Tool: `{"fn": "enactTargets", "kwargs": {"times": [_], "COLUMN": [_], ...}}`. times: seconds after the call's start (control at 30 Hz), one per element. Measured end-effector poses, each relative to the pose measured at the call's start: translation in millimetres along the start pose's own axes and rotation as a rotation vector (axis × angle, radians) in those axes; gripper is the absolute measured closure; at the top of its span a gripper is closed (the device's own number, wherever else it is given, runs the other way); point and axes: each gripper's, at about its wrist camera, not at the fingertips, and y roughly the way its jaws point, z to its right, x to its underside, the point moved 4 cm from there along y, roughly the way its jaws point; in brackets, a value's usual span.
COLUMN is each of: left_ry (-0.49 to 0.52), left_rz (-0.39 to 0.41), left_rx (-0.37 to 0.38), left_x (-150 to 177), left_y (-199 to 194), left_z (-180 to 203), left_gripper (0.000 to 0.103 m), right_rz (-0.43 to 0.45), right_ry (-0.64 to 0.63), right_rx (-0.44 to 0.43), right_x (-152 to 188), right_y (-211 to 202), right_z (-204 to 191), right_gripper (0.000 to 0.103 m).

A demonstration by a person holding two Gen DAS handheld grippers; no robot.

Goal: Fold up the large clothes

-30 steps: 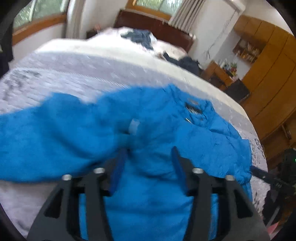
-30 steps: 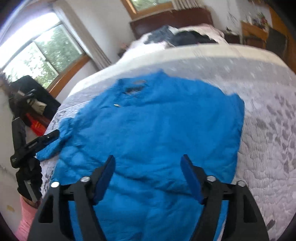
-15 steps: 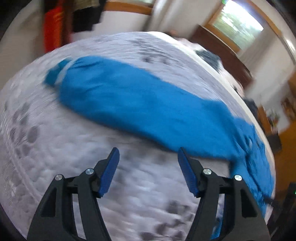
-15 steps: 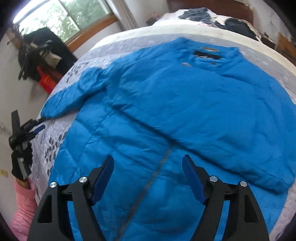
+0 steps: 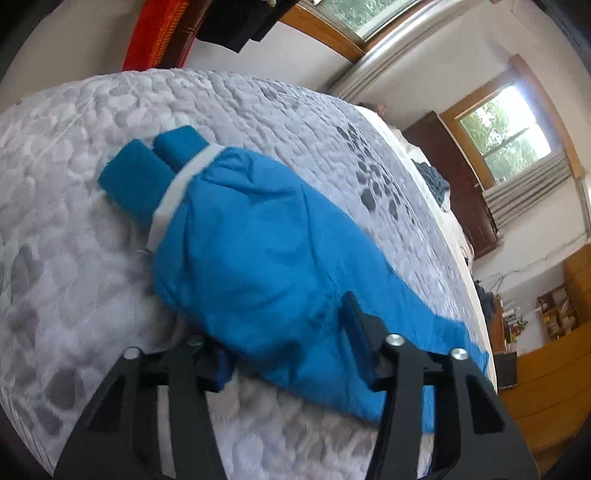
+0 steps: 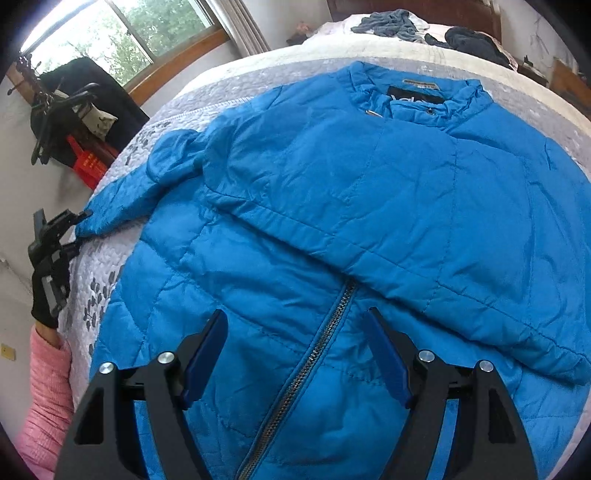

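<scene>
A bright blue puffer jacket [image 6: 332,184] lies front-up on the bed, its zipper [image 6: 325,332] partly done up. The jacket's right-hand sleeve [image 6: 443,258] is folded across the chest. The other sleeve [image 5: 258,258] stretches out over the quilt and ends in a knit cuff [image 5: 140,177] with a white band. My left gripper [image 5: 284,332] is open, low over this sleeve just behind the cuff; the fabric bulges between its fingers and hides one fingertip. My right gripper [image 6: 295,314] is open above the lower front, the zipper between its fingers.
A grey-white patterned quilt [image 5: 258,110] covers the bed. Dark clothes [image 6: 391,22] are heaped by the headboard. A rack with dark garments [image 6: 74,107] stands by the window. Wooden cabinets [image 5: 554,369] line the far side. A gloved hand with a pink sleeve [image 6: 44,387] holds the left gripper.
My left gripper swung from the jacket's body out to the stretched sleeve and dropped close around it near the cuff. My right gripper shifted nearer over the zipper.
</scene>
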Motion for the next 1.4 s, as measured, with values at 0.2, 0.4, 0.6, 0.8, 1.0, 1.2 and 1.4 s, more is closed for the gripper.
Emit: {"fn": "enactTargets", "kwargs": {"times": [0.2, 0.4, 0.6, 0.8, 1.0, 1.2, 1.4], "left_ry": [-0.004, 0.101, 0.268, 0.453, 0.618, 0.719, 0.797], "left_rz": [0.033, 0.132, 0.178, 0.156, 0.106, 0.039, -0.055], "left_rx": [-0.012, 0.002, 0.09, 0.183, 0.266, 0.326, 0.36], "left_x": [-6.1, -0.6, 25.1, 82.5, 154.8, 222.3, 290.0], "left_y": [1.7, -29.3, -60.1, -69.2, -55.8, -33.7, 3.5], "left_z": [3.4, 42.4, 118.9, 208.3, 290.5, 343.8, 373.4], "left_gripper": [0.095, 0.1, 0.101, 0.101, 0.101, 0.101, 0.101], "right_rz": [0.012, 0.042, 0.109, 0.165, 0.192, 0.207, 0.211], "right_ry": [-0.018, -0.016, 0.012, 0.064, 0.11, 0.155, 0.202], "right_rx": [0.004, 0.015, 0.038, 0.057, 0.07, 0.096, 0.097], "right_x": [4.1, 5.1, 7.6, 10.8, 11.3, 10.7, 11.0], "right_y": [-0.1, -15.4, -46.5, -71.5, -84.0, -90.1, -93.0], "right_z": [0.8, 3.7, 20.4, 46.9, 71.5, 93.4, 113.6], "right_gripper": [0.027, 0.027, 0.027, 0.027, 0.027, 0.027, 0.027]}}
